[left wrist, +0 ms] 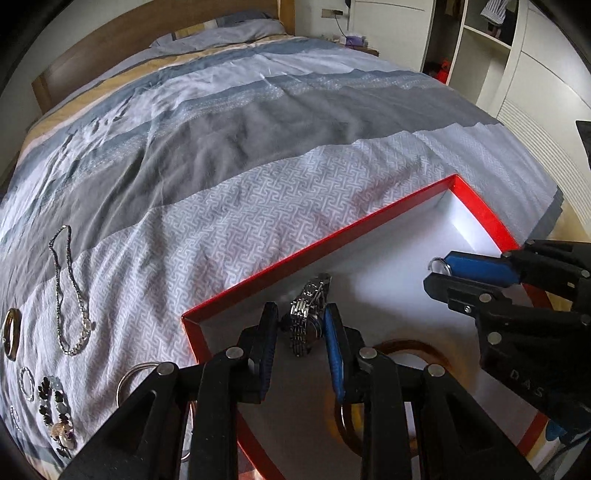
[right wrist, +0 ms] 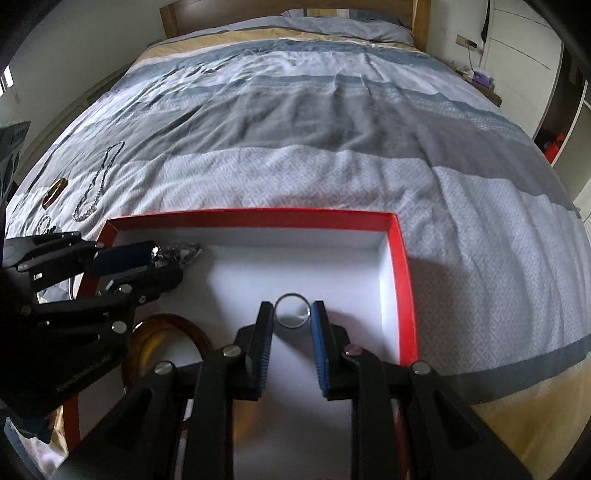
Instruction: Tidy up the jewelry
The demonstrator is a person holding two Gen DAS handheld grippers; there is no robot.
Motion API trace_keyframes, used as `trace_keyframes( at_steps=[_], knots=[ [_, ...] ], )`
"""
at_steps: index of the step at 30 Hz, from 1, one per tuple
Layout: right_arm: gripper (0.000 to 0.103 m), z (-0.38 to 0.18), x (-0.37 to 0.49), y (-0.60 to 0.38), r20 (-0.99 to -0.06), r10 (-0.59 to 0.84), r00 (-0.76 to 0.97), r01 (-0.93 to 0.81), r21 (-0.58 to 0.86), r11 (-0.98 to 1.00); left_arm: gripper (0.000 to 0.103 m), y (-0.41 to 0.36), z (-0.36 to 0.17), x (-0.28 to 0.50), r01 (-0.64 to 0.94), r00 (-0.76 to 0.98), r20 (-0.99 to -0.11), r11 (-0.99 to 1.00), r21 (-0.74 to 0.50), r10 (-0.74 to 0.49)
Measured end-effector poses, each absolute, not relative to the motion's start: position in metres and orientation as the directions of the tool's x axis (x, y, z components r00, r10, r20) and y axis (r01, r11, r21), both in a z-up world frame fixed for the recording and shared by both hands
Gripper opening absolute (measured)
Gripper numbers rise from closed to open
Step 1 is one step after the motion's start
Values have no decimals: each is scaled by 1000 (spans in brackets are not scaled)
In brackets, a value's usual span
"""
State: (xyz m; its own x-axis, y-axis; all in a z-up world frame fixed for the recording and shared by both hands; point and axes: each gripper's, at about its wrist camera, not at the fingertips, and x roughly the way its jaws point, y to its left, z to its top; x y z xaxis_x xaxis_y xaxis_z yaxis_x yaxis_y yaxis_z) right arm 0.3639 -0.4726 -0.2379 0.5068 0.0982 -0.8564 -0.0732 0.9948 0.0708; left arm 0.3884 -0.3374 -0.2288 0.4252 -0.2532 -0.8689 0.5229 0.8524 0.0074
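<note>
Gripping a metal watch [left wrist: 308, 317], left gripper [left wrist: 301, 325] clamped on its case just inside the near-left corner of the red box [left wrist: 332, 242], bracelet trailing away over the white floor. Pinching a silver ring [right wrist: 293, 310] between blue pads, right gripper [right wrist: 293, 314] closed on it above the middle of the box floor; whether ring touches floor, cannot tell. Half hidden under both tools, an amber bangle [right wrist: 166, 332] lying in the box, only its arc showing. Farther left on the bedspread [left wrist: 258, 206], well apart from the box: a dark floral brooch or bracelet [left wrist: 55, 413], too small to make out, a small beaded loop [left wrist: 26, 382], a gold bangle [left wrist: 10, 332] cut off by the lens edge, and a long silver necklace [left wrist: 70, 295]. Beyond, pillows and a wooden headboard [right wrist: 288, 9], blurred.
</note>
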Motion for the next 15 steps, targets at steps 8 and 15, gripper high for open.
trace_keyframes(
  at_steps=[8, 15],
  knots=[
    [20, -219, 348, -479, -828, 98, 552, -54, 82, 995, 43, -328, -207, 380, 516, 448, -844, 856, -26, -296],
    [20, -182, 302, -479, -781, 98, 617, -24, 106, 994, 61, -302, -164, 340, 495, 488, -801, 866, -74, -347]
  ],
)
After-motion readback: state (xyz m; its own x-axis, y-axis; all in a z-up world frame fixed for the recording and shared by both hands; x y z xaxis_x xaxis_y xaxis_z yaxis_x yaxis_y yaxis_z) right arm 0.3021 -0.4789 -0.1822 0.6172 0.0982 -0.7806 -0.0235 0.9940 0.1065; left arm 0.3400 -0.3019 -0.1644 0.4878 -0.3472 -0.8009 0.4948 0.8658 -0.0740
